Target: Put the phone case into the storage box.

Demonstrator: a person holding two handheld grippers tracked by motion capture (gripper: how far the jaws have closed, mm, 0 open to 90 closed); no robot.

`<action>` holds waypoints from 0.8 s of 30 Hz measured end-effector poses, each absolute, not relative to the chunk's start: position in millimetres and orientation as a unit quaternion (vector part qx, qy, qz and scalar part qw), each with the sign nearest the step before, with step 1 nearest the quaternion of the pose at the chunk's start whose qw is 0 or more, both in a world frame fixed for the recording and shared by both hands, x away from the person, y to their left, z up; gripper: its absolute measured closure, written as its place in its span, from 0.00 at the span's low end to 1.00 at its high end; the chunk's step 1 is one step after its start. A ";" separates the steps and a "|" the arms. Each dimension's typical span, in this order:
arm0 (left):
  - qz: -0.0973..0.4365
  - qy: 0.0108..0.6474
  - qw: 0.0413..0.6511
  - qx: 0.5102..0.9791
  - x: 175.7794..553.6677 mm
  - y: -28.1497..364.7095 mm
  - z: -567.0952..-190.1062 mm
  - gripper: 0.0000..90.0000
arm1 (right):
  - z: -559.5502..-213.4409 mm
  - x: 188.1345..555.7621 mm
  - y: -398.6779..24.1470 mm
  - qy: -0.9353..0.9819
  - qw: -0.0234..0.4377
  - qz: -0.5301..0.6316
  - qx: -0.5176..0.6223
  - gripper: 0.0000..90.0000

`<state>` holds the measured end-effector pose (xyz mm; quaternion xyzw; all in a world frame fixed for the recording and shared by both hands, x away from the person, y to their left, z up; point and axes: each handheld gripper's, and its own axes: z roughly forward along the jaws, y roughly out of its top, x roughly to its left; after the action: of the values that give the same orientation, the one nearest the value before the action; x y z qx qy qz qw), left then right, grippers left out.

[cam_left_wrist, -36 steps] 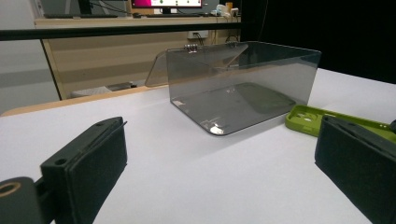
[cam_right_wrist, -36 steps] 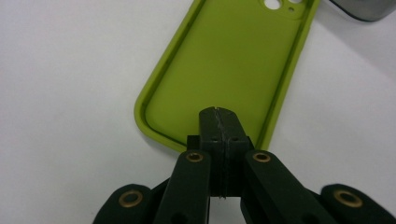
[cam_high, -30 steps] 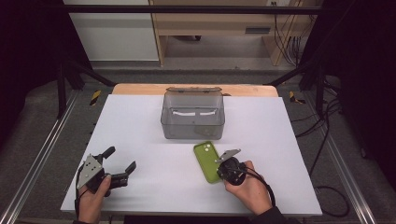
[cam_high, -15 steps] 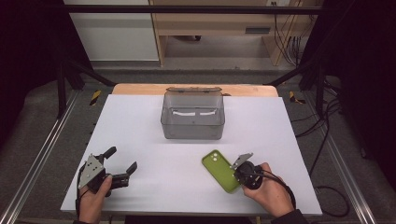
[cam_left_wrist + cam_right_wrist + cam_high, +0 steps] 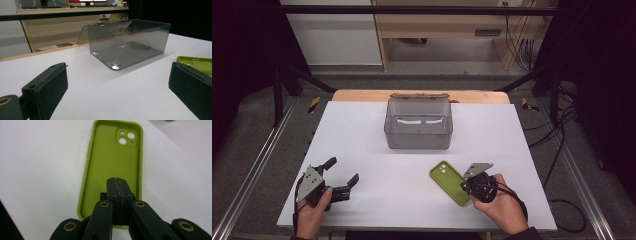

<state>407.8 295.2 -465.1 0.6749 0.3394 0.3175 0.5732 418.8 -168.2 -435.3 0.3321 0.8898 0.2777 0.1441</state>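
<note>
The left gripper (image 5: pixel 341 175) is sitting at the near left corner of the white counter (image 5: pixel 362 130), held by the person's left hand (image 5: pixel 314 212), whose forearm is running off the bottom edge of the high view. Its jaws are standing wide apart with nothing between them; in the left gripper view they are rising at either side of the frame, and both are cut off by its lower edge.

Toward the middle and far side of the counter, a clear smoky plastic box (image 5: pixel 418 124) is standing upright and open at the top. In the left gripper view the box (image 5: pixel 130 41) is showing a hinged lid tipped back behind it, and its see-through walls are making the inside hard to read; something pale seems to be lying on its floor in the high view, but it cannot be made out.

Right of centre, near the front edge, a green phone case (image 5: pixel 450 182) is lying flat on the counter with its hollow side up, well apart from the box. In the right gripper view the case (image 5: pixel 110 162) is showing its camera cut-outs at the far end, while its near end is hidden under the gripper.

The right gripper (image 5: pixel 468 183) is held by the right hand (image 5: pixel 502 210) at the near end of the case. In the right gripper view the right gripper's (image 5: pixel 116 185) jaws are pressed together over the case's near end; whether they are pinching its rim cannot be told.
</note>
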 end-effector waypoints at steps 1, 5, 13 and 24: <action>0.318 0.340 0.573 0.675 407.8 295.5 -465.0 0.02 | -433.9 418.0 -167.5 0.889 0.142 0.282 0.333 1.00; 0.318 0.341 0.573 0.674 408.0 296.0 -465.1 0.02 | -432.3 415.5 -165.2 0.888 0.135 0.289 0.330 0.93; 0.317 0.339 0.571 0.677 408.4 294.3 -465.6 0.02 | -437.9 402.8 -157.4 0.894 0.125 0.274 0.332 0.56; 0.316 0.339 0.571 0.678 408.4 294.3 -465.7 0.02 | -442.1 399.2 -149.4 0.889 0.145 0.267 0.342 0.13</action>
<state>408.4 294.3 -465.7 0.6781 0.3388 0.3161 0.5705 399.2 -149.4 -442.1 0.3419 0.8894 0.2667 0.1446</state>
